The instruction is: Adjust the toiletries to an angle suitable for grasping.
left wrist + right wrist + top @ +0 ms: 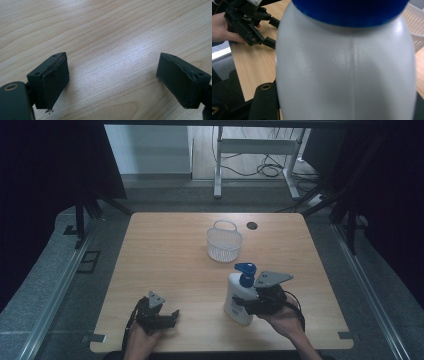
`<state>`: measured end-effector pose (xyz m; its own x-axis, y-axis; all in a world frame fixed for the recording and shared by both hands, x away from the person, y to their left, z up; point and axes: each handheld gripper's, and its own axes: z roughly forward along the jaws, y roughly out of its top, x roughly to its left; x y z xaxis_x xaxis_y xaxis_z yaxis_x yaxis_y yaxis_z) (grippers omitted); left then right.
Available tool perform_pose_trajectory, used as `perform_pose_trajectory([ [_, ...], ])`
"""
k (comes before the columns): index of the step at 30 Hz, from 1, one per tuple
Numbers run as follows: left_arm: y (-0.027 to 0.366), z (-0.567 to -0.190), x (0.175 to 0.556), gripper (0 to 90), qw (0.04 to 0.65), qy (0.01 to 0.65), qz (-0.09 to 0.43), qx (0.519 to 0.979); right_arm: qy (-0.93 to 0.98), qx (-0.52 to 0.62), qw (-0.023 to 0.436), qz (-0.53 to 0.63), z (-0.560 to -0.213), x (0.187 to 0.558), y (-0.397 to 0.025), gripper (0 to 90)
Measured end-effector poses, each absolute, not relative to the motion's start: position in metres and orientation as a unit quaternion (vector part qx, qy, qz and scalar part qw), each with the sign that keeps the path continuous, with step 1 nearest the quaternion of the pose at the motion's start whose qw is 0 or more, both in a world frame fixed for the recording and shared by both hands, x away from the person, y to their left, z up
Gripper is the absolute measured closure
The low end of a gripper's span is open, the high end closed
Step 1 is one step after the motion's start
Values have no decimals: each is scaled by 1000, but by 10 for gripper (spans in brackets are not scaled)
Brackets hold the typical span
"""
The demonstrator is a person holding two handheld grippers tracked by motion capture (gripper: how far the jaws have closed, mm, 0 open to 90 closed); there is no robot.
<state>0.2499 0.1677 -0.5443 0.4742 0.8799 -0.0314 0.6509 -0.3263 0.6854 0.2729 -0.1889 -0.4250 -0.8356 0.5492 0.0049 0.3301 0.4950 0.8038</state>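
Pale wood grain runs across the table [165, 270], and from the high view a white pump bottle [236, 300] with a blue pump head [245, 271] stands near the front edge, at the person's right. The right gripper [250, 306] sits against the bottle's side with the hand [285, 317] behind it, and seems to be clamped on the body, probably low on it so the bottle stays upright when lifted. A white mesh basket [224, 242] waits farther back, well apart from the bottle, a likely place to put it. The left gripper [170, 317] rests at the front left with nothing between its jaws. Dark curtains frame the table, and beyond it lie grey floor and tangled cables under a metal stand.

In the left gripper view, the jaws stand wide apart over bare wood [112, 50], idle, I'd guess kept out of the way.

In the right gripper view, the bottle [347, 75] sits very close, its blue collar [349, 12] at the top. The jaw tips are hidden behind it, so the grip itself is a judgement. The left gripper [265, 31] shows farther off, and the basket's rim [415, 22] peeks in at right.
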Motion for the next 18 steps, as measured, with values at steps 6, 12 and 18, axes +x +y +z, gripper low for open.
perform_pose_trajectory([
  [6,168,-544,250,106,325,481,177,795,856,261,126,427,-423,276,-190,372],
  [12,168,-544,250,106,325,481,177,795,855,259,133,429,-416,278,-191,372],
  [18,168,-544,250,106,325,482,176,795,853,261,137,431,-408,283,-192,373],
])
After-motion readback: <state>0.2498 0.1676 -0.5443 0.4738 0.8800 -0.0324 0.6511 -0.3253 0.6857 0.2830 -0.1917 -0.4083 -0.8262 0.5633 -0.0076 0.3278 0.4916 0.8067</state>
